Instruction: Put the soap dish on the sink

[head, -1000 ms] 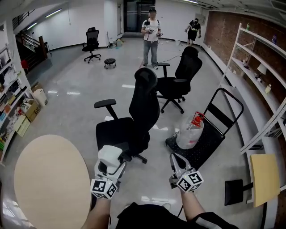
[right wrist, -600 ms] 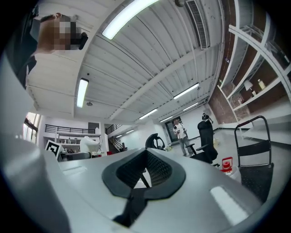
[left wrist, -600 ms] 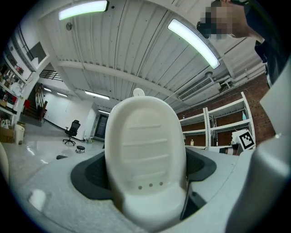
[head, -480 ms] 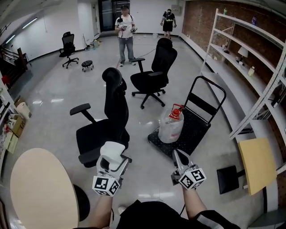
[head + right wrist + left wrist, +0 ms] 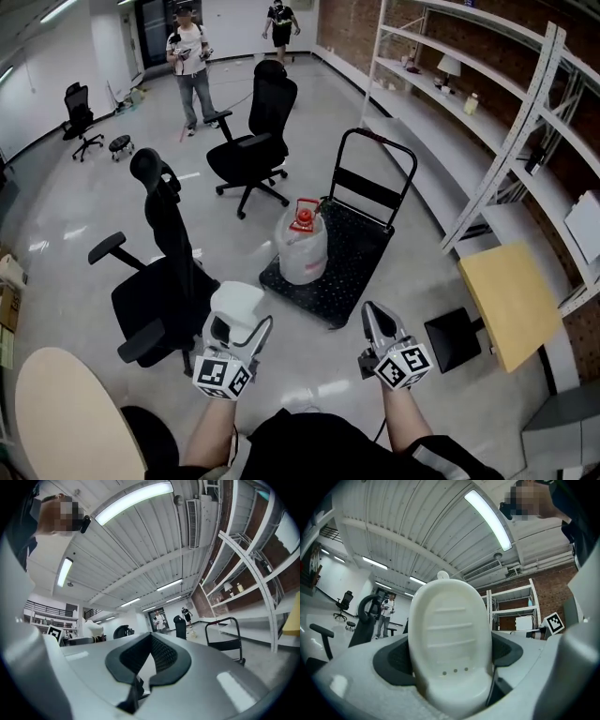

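A white oval soap dish (image 5: 236, 304) with ribs and three small holes stands upright between the jaws of my left gripper (image 5: 233, 330), which is shut on it. In the left gripper view the soap dish (image 5: 450, 639) fills the middle and hides the tips of the left gripper (image 5: 451, 660). My right gripper (image 5: 376, 324) is held level beside the left one, shut with nothing in it; in the right gripper view the black pads of the right gripper (image 5: 149, 660) meet. Both point up and forward, over the floor. No sink is in view.
A black office chair (image 5: 159, 281) stands just ahead on the left, another (image 5: 258, 131) farther off. A black trolley (image 5: 347, 253) carries a water jug (image 5: 300, 246). Metal shelving (image 5: 487, 122) lines the right wall. A round wooden table (image 5: 66, 422) is at lower left. Two people (image 5: 192, 66) stand far back.
The head view has swung to the right: chairs, trolley and table have slid left and the shelving shows more. Both grippers keep their pose and the left still holds the dish.
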`<state>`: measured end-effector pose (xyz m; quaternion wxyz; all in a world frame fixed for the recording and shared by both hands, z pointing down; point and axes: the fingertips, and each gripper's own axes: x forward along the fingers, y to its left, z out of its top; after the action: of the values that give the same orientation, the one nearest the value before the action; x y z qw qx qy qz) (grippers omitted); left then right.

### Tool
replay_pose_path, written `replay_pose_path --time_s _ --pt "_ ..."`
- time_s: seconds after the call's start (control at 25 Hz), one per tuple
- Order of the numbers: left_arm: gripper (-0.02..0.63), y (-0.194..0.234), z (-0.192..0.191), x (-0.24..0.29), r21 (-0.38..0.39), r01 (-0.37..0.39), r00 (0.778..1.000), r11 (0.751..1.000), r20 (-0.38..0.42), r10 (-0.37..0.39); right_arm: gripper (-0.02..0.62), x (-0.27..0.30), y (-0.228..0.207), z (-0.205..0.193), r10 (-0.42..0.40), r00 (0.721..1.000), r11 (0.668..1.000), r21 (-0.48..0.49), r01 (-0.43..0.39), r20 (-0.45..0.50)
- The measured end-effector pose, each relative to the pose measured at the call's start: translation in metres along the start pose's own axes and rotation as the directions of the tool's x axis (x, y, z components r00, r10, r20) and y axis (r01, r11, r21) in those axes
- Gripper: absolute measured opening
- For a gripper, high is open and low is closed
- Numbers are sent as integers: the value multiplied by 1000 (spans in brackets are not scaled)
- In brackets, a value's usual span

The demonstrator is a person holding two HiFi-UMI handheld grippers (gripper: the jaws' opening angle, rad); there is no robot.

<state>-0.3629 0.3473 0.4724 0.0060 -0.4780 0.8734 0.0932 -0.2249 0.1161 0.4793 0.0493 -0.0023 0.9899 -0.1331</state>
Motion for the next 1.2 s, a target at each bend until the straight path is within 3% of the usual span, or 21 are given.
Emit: replay_pose_path --time_s 0.24,0.44,0.64,0.88,1.2 --pt "463 -75 -26 59 -11 150 988 989 -43 -150 6 -71 -72 26 -173 984 985 -10 174 47" --pt "463 -140 -38 98 8 268 961 963 -76 -267 6 -133 -107 37 -316 943 948 -13 319 107" --pt "463 -205 -48 127 -19 404 909 915 -106 -403 6 -187 -132 45 -419 898 906 1 423 132" --pt "463 -269 -68 154 -57 536 833 843 -131 -538 6 -243 -157 51 -552 819 831 23 556 156" --pt "463 -333 -79 219 -73 659 738 748 -126 -663 6 -267 -210 79 -641 742 758 8 653 195"
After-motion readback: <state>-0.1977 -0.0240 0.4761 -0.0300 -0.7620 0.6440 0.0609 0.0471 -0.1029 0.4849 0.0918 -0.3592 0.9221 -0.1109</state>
